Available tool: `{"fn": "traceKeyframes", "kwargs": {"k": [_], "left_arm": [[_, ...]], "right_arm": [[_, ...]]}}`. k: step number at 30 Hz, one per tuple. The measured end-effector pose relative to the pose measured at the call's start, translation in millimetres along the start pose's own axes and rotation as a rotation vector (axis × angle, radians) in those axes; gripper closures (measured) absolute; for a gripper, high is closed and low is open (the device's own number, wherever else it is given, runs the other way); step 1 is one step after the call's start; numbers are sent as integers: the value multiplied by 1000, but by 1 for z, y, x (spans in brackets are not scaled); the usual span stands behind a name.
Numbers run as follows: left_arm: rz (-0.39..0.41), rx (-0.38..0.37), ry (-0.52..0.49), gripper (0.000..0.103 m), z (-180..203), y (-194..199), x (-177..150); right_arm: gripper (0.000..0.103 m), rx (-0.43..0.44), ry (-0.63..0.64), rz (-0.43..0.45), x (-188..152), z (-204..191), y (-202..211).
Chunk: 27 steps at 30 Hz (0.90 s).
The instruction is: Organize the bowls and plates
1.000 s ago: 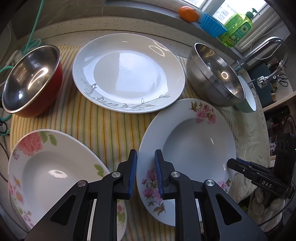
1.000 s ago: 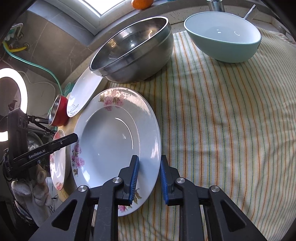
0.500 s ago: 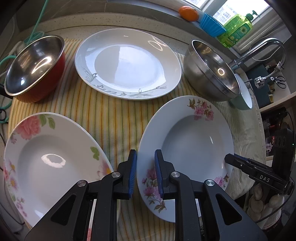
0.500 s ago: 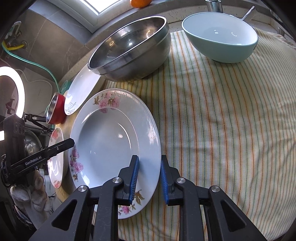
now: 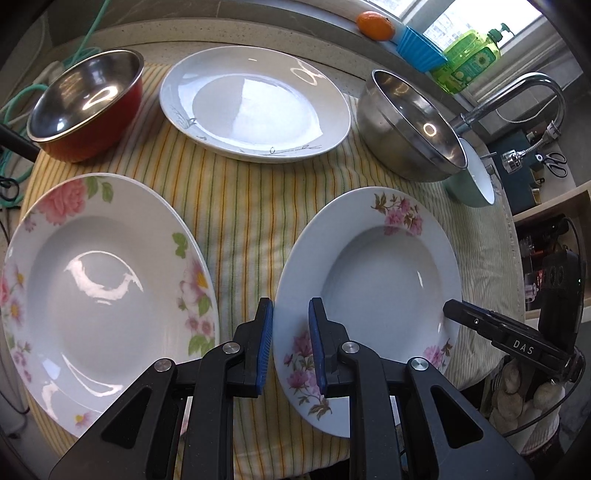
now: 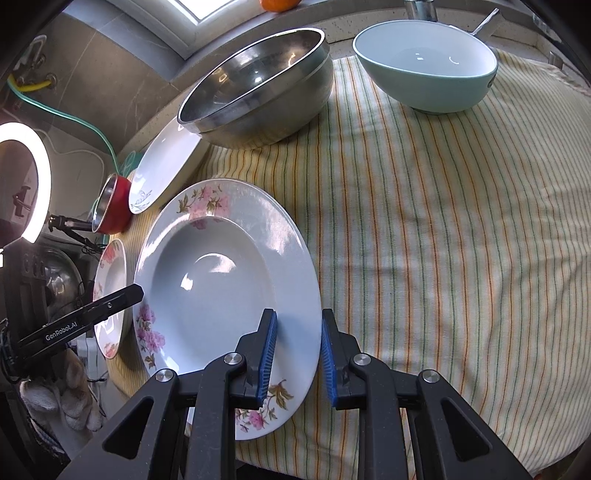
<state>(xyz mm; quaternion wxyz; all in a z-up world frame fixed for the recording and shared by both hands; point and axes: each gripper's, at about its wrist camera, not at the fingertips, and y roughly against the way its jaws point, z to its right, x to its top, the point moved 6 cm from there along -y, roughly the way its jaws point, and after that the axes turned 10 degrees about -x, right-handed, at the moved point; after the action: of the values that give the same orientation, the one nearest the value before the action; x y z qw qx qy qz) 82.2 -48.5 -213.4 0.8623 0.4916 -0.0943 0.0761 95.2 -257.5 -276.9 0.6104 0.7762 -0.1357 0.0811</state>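
Observation:
A deep white plate with pink flowers is held at two sides, above the striped cloth. My left gripper is shut on its left rim. My right gripper is shut on the opposite rim; its black finger shows at the plate's right edge. A second deep plate with rose print lies just left of the held one. Behind stand a red bowl, a white flat plate with a grey leaf pattern, a steel bowl and a mint bowl.
The cloth covers a counter under a window sill with an orange, a blue cup and a green soap bottle. A tap curves at the right. Green hose lies at the far left. A ring light glows beside the counter.
The left gripper has drawn back with the flowered plate: the far dishes slid up in its view and the rose plate came more fully into view. Both grips hold unchanged.

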Motion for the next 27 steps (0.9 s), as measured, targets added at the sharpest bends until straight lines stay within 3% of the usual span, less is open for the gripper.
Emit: {"fn": "traceKeyframes", "kwargs": {"k": [27], "left_arm": [[-17, -11, 15, 86, 10, -1, -34]], "right_arm": [[81, -17, 6, -26, -19, 9, 4]]}}
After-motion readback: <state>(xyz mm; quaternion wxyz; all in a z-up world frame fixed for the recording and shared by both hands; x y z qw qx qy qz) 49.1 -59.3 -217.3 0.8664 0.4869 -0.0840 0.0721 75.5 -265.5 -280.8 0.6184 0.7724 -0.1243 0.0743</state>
